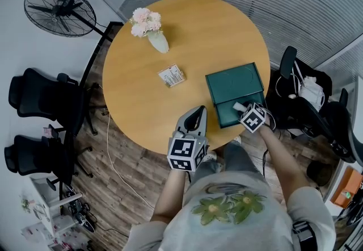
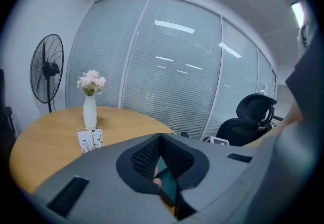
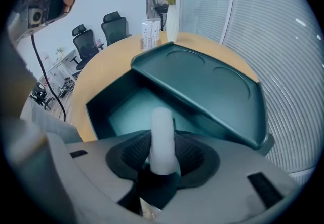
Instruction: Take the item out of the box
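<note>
A dark green box (image 1: 220, 109) sits at the right near edge of the round wooden table (image 1: 142, 74), its lid (image 1: 235, 81) slid back so the near part is uncovered. My right gripper (image 1: 240, 109) hangs over that opening, shut on a white cylindrical item (image 1: 238, 107). In the right gripper view the white item (image 3: 162, 139) stands up between the jaws of the right gripper (image 3: 162, 156), above the box's teal inside (image 3: 121, 114) and next to the lid (image 3: 207, 83). My left gripper (image 1: 198, 113) hovers at the table's near edge, left of the box, shut and holding nothing (image 2: 162, 159).
A white vase of pink flowers (image 1: 152, 31) and a small printed carton (image 1: 171, 75) stand farther back on the table. A floor fan (image 1: 59, 10) and black office chairs (image 1: 34, 96) are to the left, and more chairs (image 1: 309, 93) to the right by the blinds.
</note>
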`<state>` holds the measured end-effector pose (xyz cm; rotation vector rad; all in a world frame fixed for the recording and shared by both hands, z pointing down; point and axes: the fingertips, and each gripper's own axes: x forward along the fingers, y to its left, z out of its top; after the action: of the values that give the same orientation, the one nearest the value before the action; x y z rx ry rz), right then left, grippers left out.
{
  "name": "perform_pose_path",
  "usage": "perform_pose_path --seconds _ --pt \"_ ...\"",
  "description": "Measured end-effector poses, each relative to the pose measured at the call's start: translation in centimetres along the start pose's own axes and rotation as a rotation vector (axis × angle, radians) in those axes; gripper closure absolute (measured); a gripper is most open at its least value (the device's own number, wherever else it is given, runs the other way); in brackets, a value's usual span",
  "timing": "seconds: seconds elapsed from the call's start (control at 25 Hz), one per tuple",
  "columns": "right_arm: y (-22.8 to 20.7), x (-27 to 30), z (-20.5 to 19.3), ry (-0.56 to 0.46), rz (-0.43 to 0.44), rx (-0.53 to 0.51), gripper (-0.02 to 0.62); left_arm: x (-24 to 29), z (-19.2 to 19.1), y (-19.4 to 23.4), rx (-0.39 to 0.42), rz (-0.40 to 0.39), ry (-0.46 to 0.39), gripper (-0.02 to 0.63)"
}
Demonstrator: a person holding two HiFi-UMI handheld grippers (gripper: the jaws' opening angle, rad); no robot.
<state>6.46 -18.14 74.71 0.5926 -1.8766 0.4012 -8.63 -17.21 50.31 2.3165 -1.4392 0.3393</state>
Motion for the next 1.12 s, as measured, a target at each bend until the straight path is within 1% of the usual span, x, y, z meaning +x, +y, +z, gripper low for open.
perform_pose_path --seconds 0.4,0.76,1.12 --pt "0.0 -1.6 0.7 -0.03 -0.012 -0.003 0.442 -0.4 0.5 -0.4 0.01 -0.009 -0.013 0.604" --pt "0.5 -3.1 0.9 -0.05 0.007 -0.005 0.445 -0.6 0.8 -0.9 0.02 -0.017 -0.022 0.604" --pt "0.7 -5.5 2.4 -0.117 -0.006 0.003 0.444 -0.7 0.9 -1.4 0.026 -0.032 -0.026 0.604"
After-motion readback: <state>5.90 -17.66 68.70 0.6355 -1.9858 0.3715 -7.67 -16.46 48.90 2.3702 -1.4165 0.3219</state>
